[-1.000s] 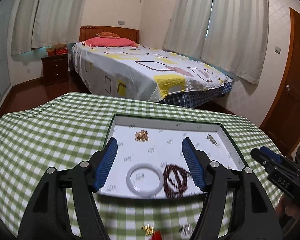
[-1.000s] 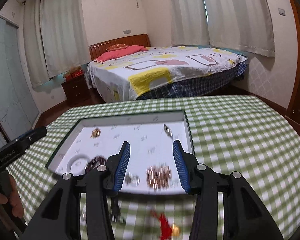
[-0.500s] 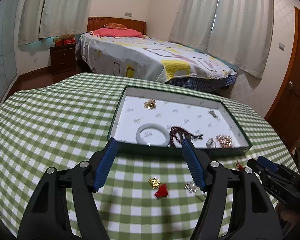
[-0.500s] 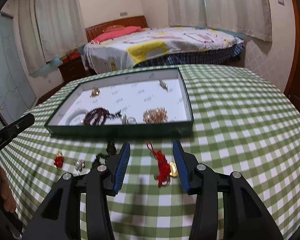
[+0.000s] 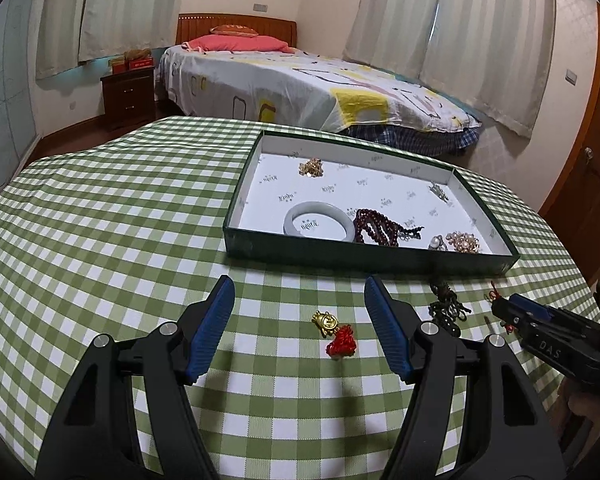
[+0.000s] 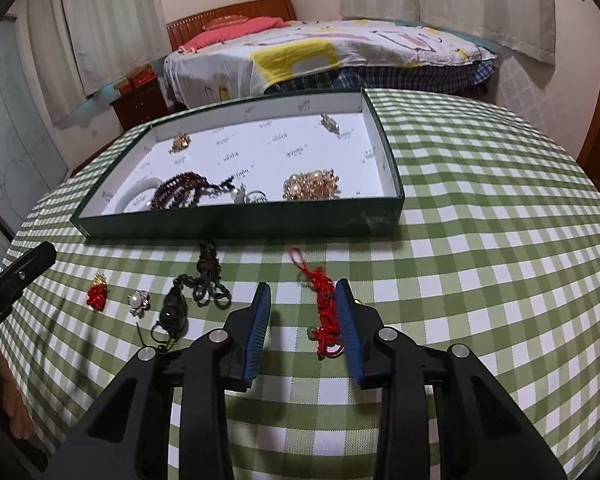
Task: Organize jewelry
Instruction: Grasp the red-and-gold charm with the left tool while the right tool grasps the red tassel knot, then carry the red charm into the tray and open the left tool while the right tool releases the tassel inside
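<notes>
Jaws of right gripper closing around red knotted cord; left gripper gapes wide over gold charm

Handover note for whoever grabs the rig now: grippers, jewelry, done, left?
Left gripper: open, empty, above the small gold-and-red charm.
Right gripper: jaws closing around the red knotted cord, not yet gripped.
Done: bangle, dark bead string, gold clusters and other small pieces lie in the green tray.
Left on the cloth: both red pieces, pearl brooch, dark tasselled pendant.
</notes>
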A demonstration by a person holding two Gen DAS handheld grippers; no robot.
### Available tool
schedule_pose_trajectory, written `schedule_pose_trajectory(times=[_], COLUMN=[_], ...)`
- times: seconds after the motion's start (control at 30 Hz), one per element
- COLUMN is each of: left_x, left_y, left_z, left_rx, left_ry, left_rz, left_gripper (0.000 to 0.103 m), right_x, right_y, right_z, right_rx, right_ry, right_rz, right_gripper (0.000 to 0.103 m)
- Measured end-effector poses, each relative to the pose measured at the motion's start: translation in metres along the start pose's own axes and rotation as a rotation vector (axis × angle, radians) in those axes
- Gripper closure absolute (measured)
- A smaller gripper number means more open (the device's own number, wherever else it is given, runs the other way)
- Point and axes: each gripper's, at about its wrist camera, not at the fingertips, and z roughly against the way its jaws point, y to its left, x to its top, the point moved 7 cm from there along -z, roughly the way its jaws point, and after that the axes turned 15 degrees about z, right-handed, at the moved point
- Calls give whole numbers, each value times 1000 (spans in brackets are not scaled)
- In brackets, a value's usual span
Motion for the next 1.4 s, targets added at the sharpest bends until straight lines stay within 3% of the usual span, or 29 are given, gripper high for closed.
schedule_pose_trajectory(times=[0.23,0.67,0.97,1.07,1.23,1.4], left_x=[-5,-22,-37,-39,-40,-37], left_y=[-5,-15,-23,-23,-21,-19], left_z=[-5,-17,-36,-38,-39,-35], left_rx=[-2,4,-6,-16,-35,-47], left_ry=[24,66,172,191,206,184], left_rz=[-4,-31,-44,-45,-30,-18], left_gripper=[37,38,69,84,92,93], right_x=[-3,-13,-19,-19,-18,-16], right_y=[-7,-13,-13,-11,-10,-7], right_z=[0,26,28,27,27,28], right_rx=[-27,-18,1,7,11,10], right_ry=[4,-35,-34,-36,-41,-52], right_rz=[5,-7,-18,-18,-17,-14], right_gripper=[95,99,99,99,99,99])
